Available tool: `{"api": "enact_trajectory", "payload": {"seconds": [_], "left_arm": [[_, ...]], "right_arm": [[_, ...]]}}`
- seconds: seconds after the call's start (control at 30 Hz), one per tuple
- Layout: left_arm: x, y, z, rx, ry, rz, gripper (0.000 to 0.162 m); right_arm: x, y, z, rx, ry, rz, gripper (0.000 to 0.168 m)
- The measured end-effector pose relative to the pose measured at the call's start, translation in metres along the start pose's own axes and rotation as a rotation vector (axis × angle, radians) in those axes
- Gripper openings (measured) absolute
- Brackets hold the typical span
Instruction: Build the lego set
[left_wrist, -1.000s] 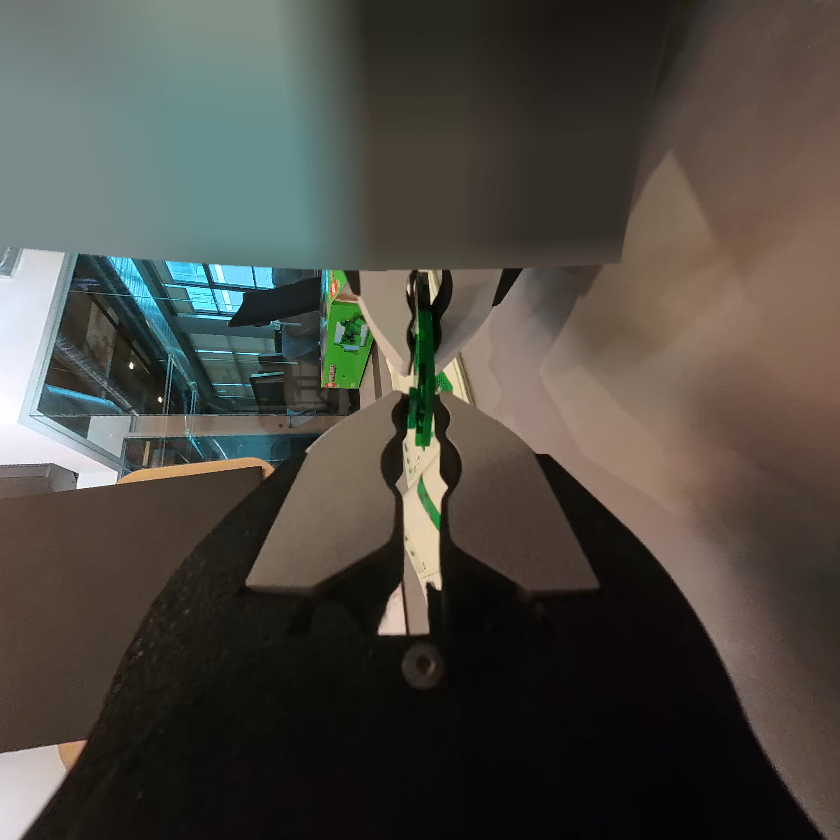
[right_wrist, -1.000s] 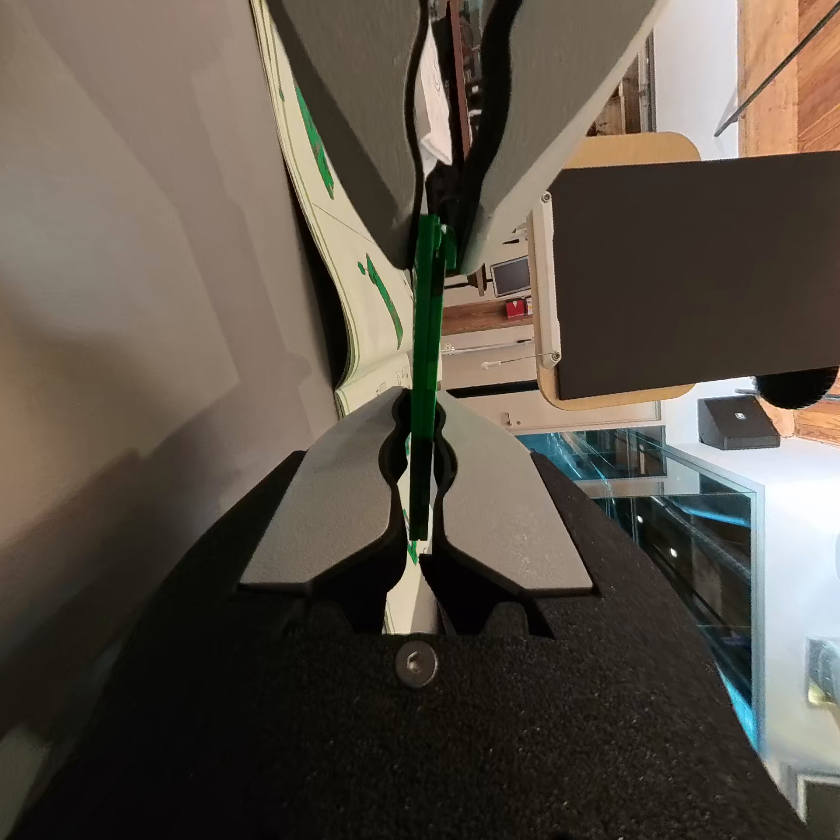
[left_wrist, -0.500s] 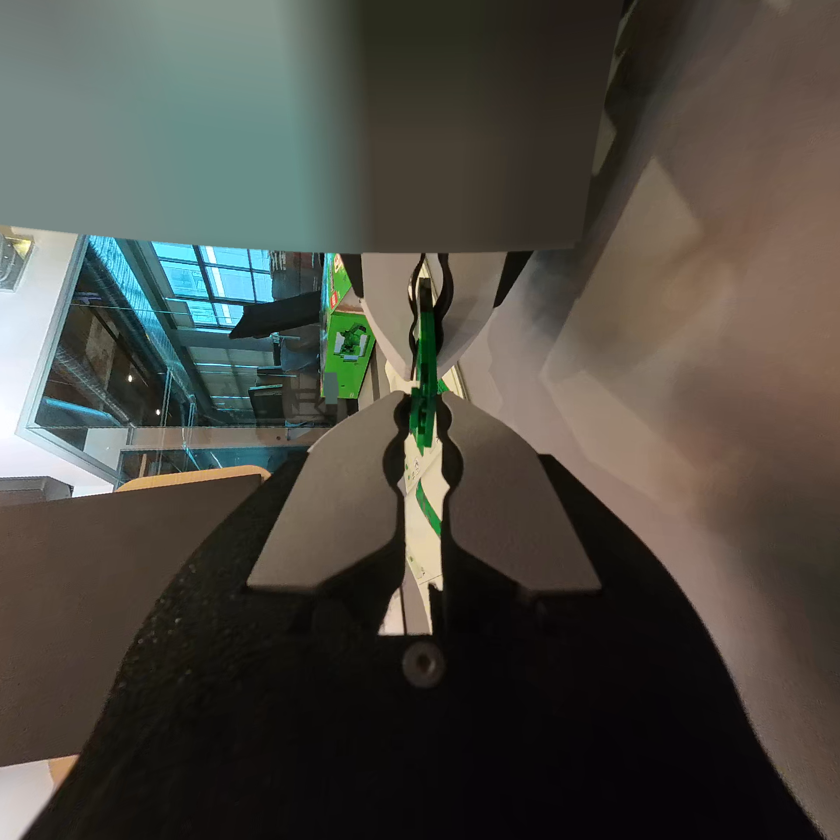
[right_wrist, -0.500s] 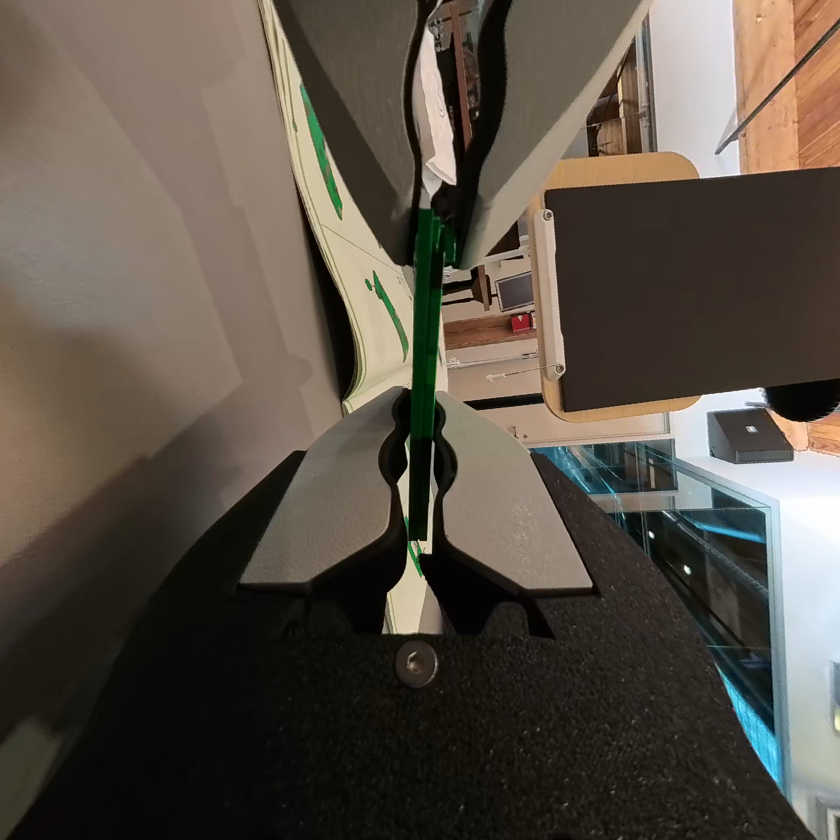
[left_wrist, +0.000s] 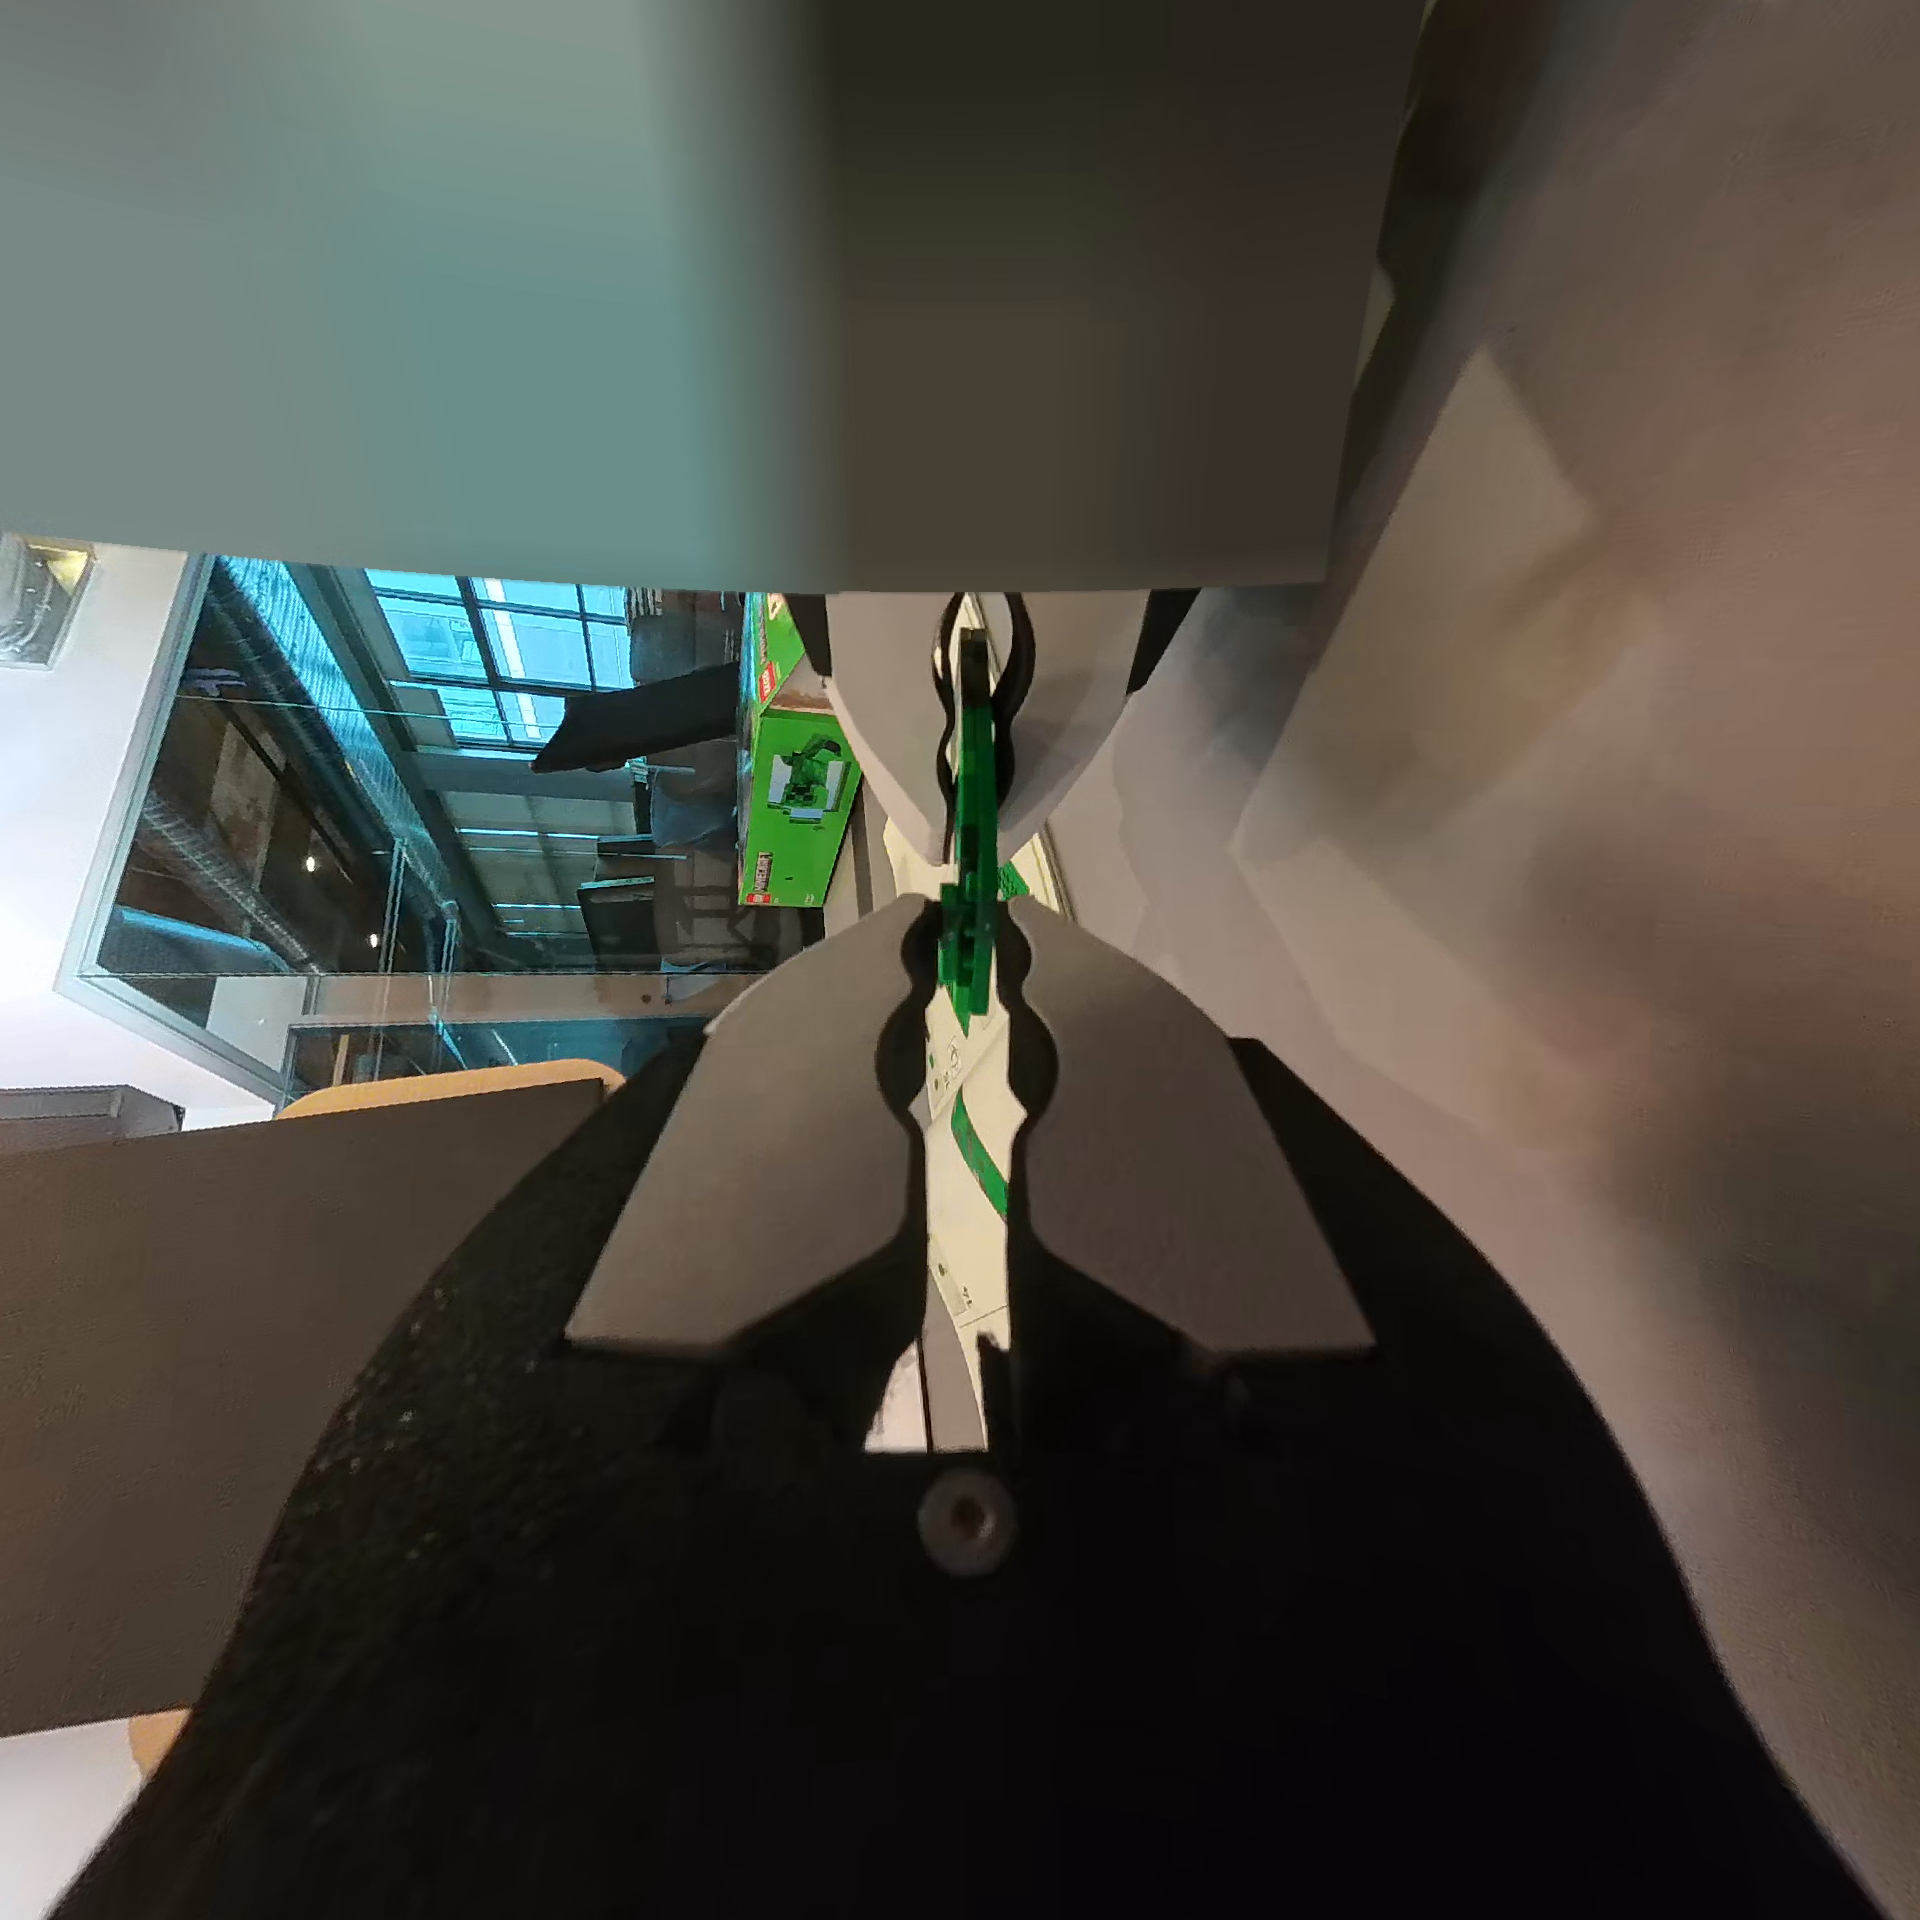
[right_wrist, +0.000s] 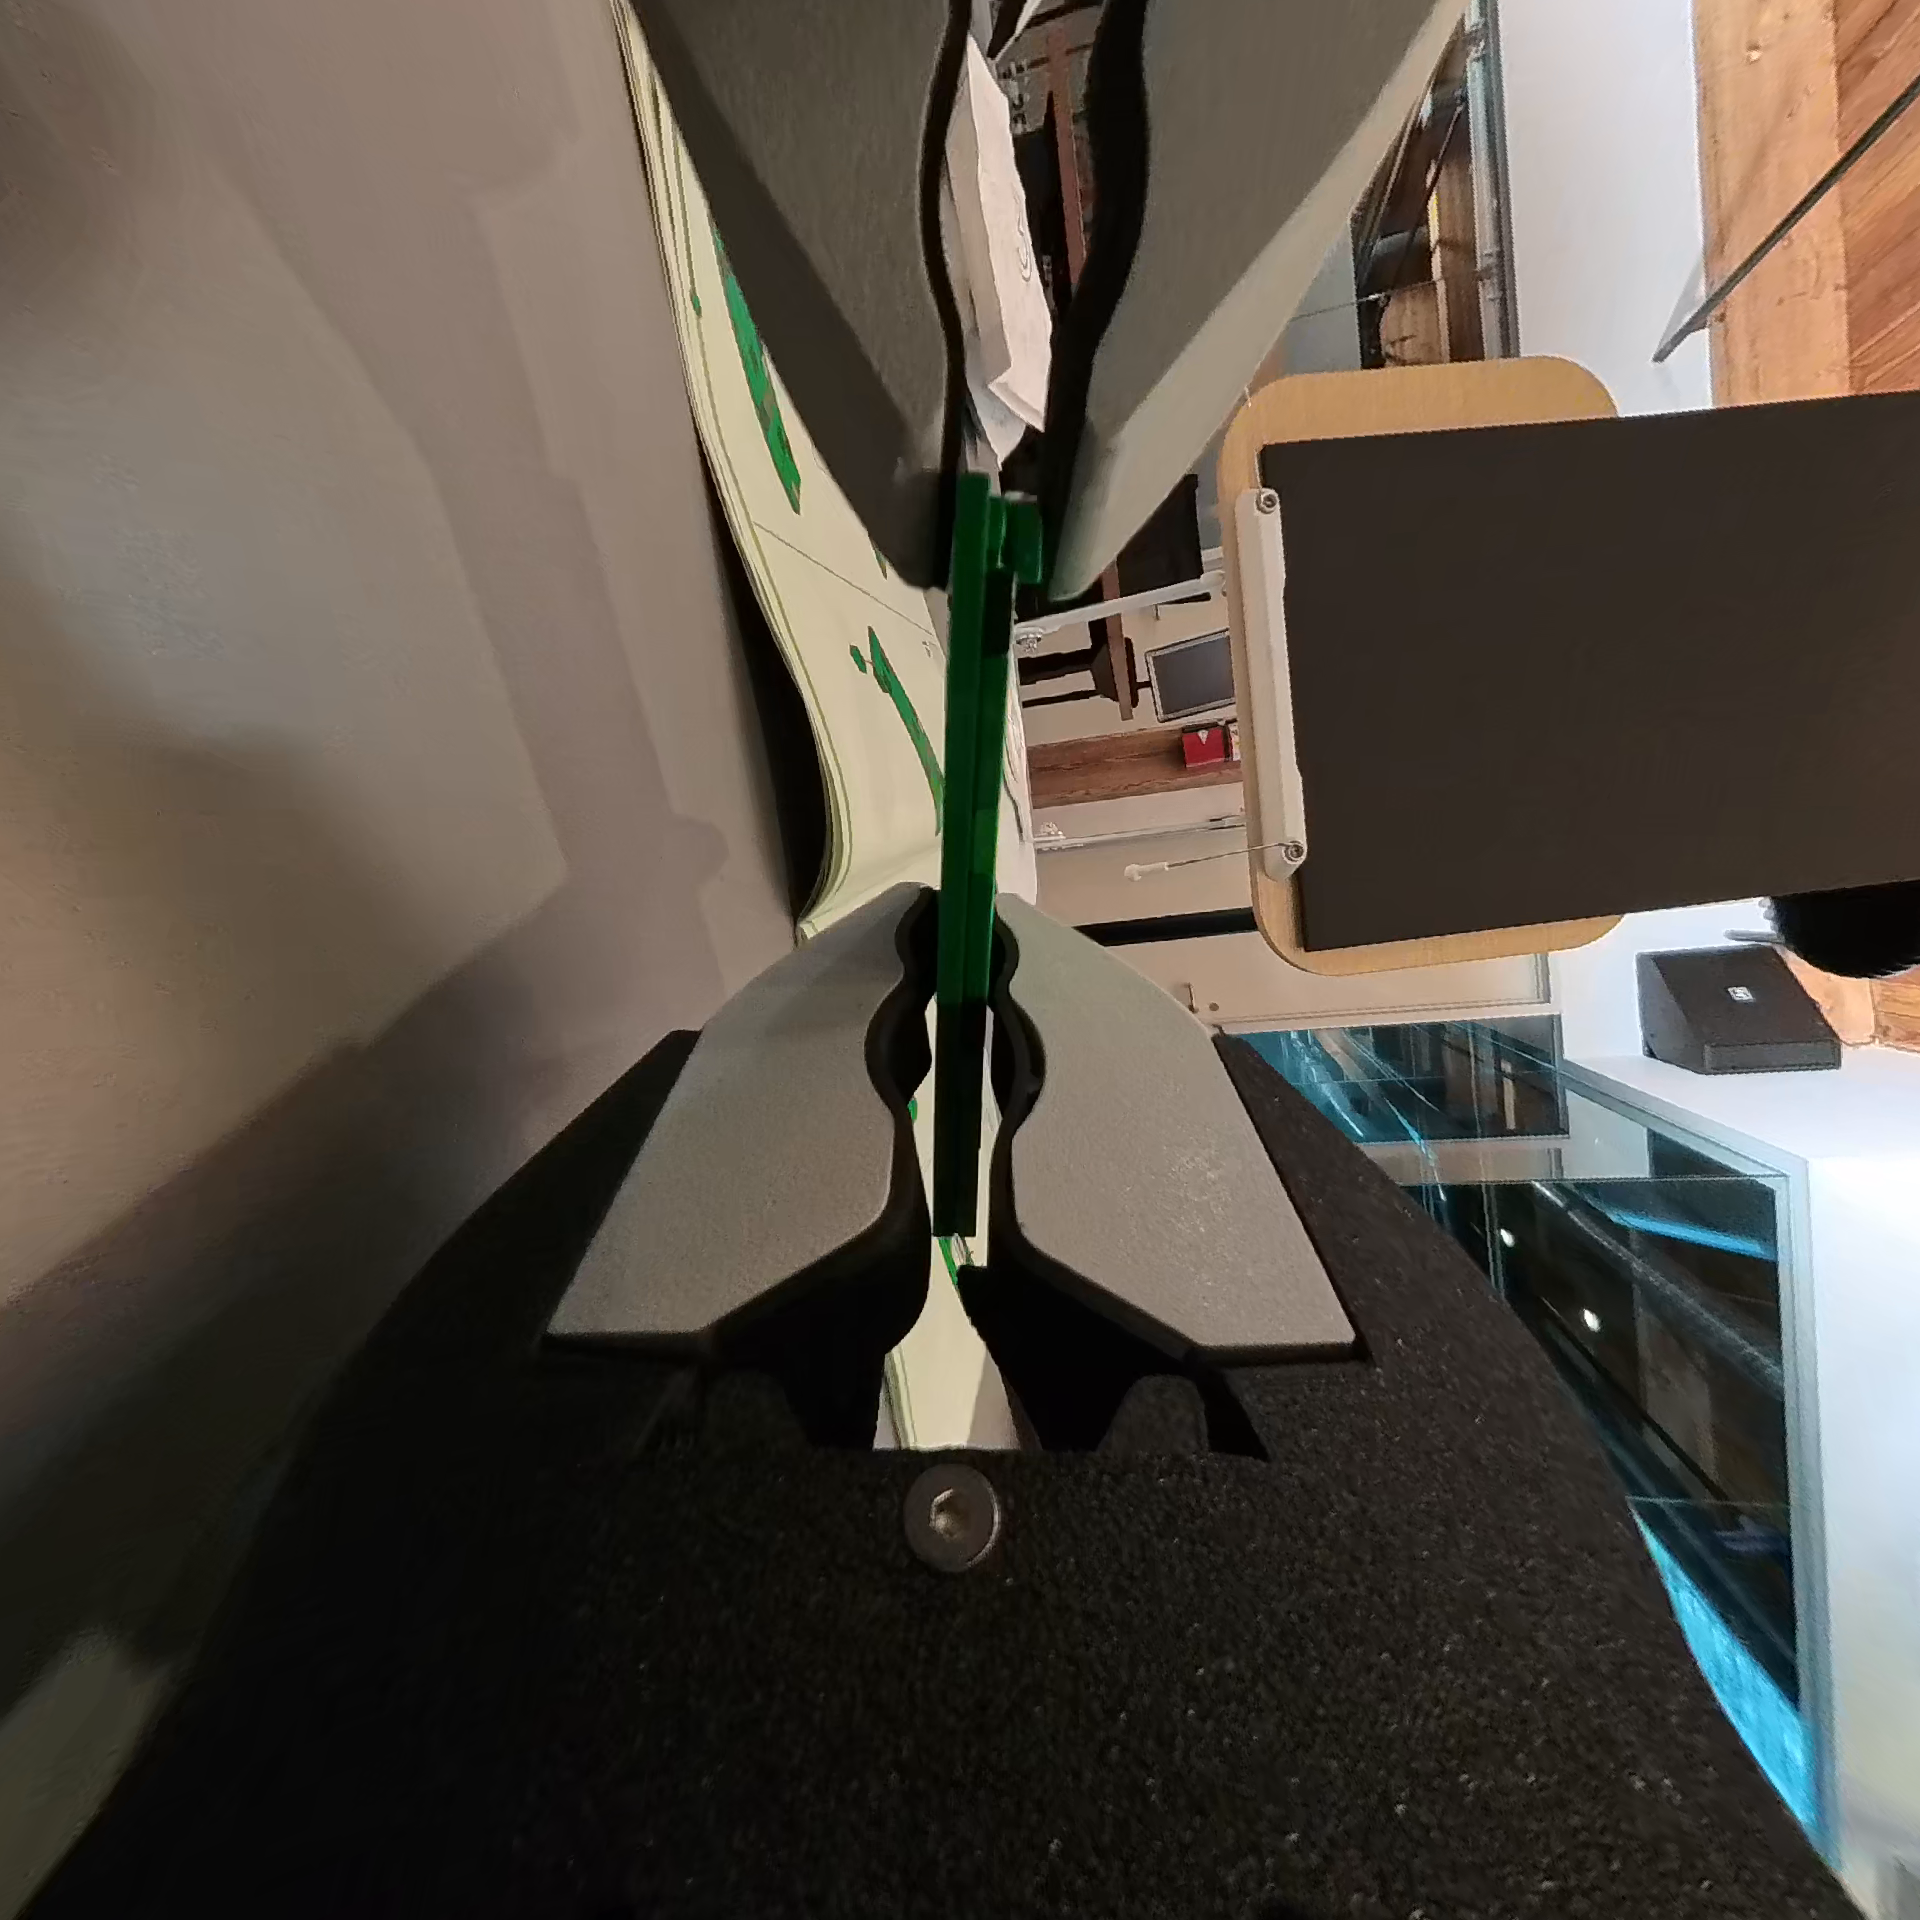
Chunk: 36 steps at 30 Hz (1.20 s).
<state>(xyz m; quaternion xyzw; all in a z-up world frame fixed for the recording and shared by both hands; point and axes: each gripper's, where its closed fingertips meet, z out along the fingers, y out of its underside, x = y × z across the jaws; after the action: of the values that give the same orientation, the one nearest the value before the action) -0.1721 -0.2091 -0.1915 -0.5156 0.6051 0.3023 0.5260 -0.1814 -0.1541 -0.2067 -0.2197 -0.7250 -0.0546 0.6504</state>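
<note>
Both grippers are clamped onto the same thin green lego plate assembly (right_wrist: 971, 831), seen edge-on, one at each end. The right gripper (right_wrist: 966, 935) pinches the long flat end, while the left gripper (left_wrist: 971, 914) squeezes the stepped end with small green bricks. Behind it lie an open instruction booklet (right_wrist: 831, 644) and a green lego box (left_wrist: 795, 790).

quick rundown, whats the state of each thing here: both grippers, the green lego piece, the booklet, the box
left gripper: shut on the green lego plates
right gripper: shut on their other end
green lego plates: edge-on, held between both grippers
instruction booklet: open, pages curved
green lego box: standing behind, looks closed
</note>
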Motion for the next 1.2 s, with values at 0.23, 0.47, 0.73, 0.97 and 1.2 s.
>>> {"api": "enact_trajectory", "payload": {"seconds": [0.23,0.47,0.73,0.97,1.2], "left_arm": [[-0.001,-0.003,-0.004,0.034,0.032,-0.049,0.009],[0.0,-0.004,-0.003,0.07,0.081,-0.119,0.008],[0.003,-0.001,0.001,0.012,0.171,-0.173,0.007],[0.002,0.004,0.008,-0.015,0.177,-0.379,0.018],[-0.008,0.018,-0.008,-0.073,0.104,-0.611,0.067]], "right_arm": [[-0.004,-0.005,-0.001,0.037,-0.041,0.055,0.006],[-0.007,-0.005,-0.002,0.057,-0.074,0.082,0.007],[-0.013,-0.001,0.0,0.04,-0.113,0.088,0.007],[-0.008,0.005,0.002,0.01,-0.078,0.085,0.007],[-0.002,0.005,0.002,-0.012,0.015,-0.039,0.007]]}}
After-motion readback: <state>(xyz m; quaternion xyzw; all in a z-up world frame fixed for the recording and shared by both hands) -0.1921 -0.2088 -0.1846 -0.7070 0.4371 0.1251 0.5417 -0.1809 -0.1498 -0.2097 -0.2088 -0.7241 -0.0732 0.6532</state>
